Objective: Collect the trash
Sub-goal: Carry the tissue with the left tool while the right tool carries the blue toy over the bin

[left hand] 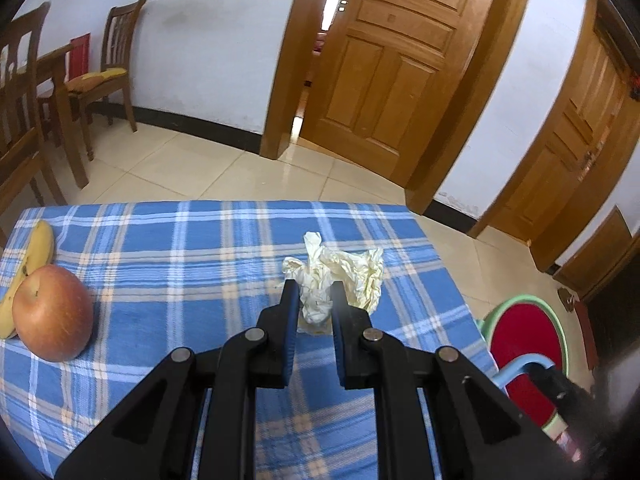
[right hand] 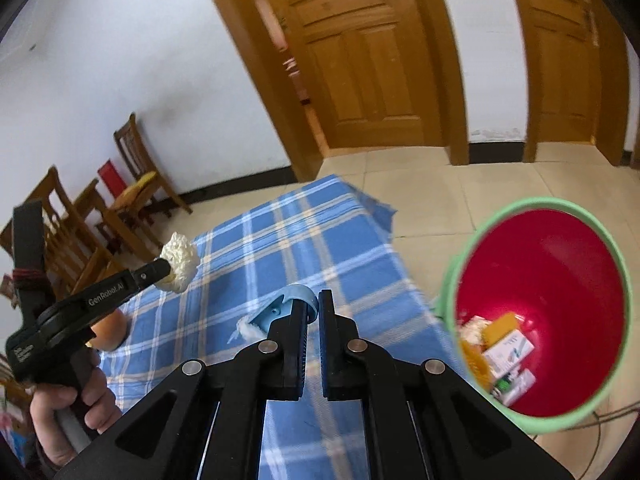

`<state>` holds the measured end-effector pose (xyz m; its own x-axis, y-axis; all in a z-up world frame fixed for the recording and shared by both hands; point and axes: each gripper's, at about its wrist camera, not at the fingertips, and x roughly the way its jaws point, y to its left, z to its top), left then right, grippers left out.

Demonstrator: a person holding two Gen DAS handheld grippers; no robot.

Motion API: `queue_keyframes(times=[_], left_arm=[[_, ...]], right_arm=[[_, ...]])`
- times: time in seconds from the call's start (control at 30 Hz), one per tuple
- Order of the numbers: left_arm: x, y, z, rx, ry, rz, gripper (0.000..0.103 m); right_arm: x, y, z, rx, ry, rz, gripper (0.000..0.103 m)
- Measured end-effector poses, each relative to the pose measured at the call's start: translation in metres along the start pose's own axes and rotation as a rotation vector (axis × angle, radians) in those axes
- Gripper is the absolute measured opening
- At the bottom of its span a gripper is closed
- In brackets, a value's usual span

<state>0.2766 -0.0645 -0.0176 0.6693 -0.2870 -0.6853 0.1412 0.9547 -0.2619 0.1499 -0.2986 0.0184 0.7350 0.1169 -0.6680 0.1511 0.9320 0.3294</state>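
An apple [left hand: 52, 313] and banana [left hand: 30, 268] are being left at the left of the checked tablecloth [left hand: 180, 240]. Crumpled pale paper [left hand: 336, 280] is being clamped between the left gripper [left hand: 314, 286] fingers, above the cloth. The right gripper [right hand: 314, 300], jaws nearly together, is being kept on a blue handle [right hand: 280, 312]; the red bin [right hand: 552, 280] is being held beside the table.

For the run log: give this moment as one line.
left gripper: shut on crumpled paper, lifted | right gripper: shut on blue holder | bin: beside table, holds trash
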Motion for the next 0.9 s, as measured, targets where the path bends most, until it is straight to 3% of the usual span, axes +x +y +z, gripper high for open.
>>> queue_keyframes(times=[0.43,0.9], left_arm=[[-0.016,-0.065,-0.016,0.147,0.019,-0.084,0.015],[-0.025,-0.13,-0.039,0.244,0.052,-0.146,0.015]], right_arm=[[-0.063,-0.074,-0.007,0.135,-0.097,-0.101,0.005],[-0.075,-0.137,-0.02,0.258,-0.108,-0.17,0.005]])
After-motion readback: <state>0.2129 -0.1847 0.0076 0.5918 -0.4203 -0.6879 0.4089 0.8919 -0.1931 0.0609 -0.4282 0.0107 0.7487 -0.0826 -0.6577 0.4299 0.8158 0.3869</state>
